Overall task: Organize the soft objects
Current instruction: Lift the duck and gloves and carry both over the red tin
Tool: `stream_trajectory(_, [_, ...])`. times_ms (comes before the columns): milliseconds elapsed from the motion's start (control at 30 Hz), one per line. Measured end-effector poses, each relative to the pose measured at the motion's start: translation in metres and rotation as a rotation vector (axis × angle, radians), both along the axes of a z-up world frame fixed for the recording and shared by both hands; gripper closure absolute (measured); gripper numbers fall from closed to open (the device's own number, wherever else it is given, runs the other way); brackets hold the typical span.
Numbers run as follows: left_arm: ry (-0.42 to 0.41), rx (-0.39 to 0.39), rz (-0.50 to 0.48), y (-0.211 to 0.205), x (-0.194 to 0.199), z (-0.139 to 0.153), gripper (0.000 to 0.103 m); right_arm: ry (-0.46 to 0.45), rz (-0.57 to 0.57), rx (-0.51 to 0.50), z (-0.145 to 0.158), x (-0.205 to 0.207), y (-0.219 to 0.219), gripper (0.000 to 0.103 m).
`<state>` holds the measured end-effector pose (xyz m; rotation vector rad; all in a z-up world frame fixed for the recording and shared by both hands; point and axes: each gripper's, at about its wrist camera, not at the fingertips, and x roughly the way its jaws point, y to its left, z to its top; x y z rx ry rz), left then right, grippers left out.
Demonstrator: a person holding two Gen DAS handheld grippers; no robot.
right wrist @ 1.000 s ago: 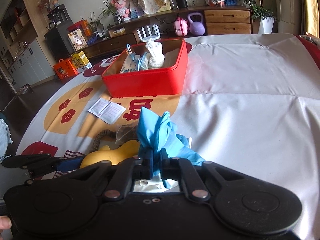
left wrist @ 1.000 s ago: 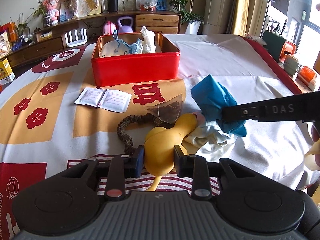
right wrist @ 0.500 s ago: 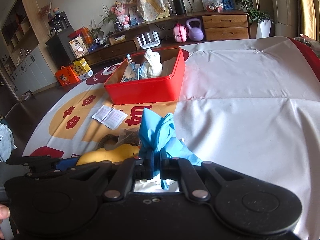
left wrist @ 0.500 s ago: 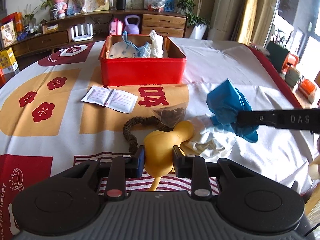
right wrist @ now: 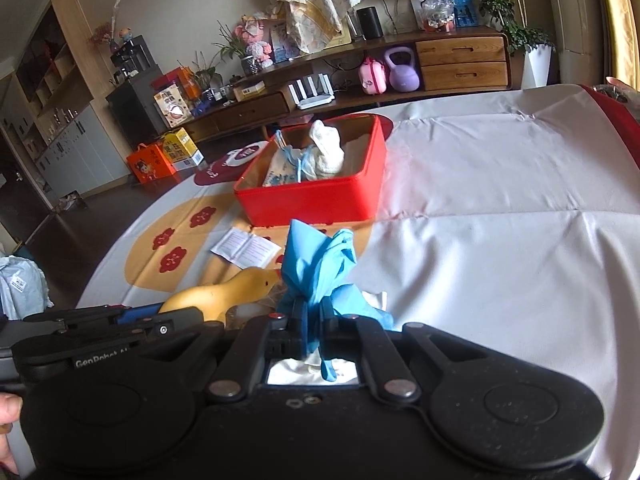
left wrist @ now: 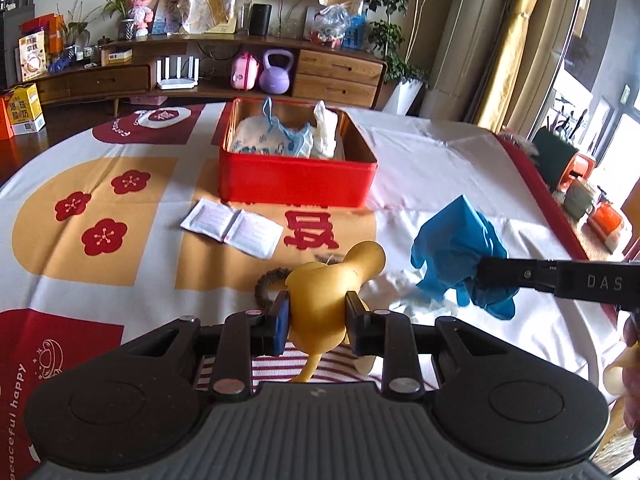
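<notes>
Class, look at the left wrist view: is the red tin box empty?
No: the red tin box holds a white-and-blue pouch and white cloth.

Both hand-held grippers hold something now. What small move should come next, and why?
Probably carry the blue glove, clamped in the right hand-held gripper, forward over the red tin: the tin is open, holds soft items already, and lies straight ahead.
</notes>
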<state>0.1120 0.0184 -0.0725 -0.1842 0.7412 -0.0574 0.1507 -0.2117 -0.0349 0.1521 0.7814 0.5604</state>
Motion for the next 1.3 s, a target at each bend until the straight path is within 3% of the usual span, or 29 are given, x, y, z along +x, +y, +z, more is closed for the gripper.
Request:
stream_trajectory(400, [-0.062,0.001,0.024,0.006,0.010,0.038,0.075,-0.021,0.037,0.010,0.035,0.008,0.006,0.098])
stream_trajectory(733, [-0.117,-0.001,0.029,0.015,0.032,0.062,0.075,-0.100,0.072,-0.010,0.063,0.026,0.020,0.098])
stream_trajectory(1300, [-0.179,0.094,0.030,0.033,0.100,0.087,0.075,-0.202,0.080,-0.065,0.083,0.083,0.049,0.098])
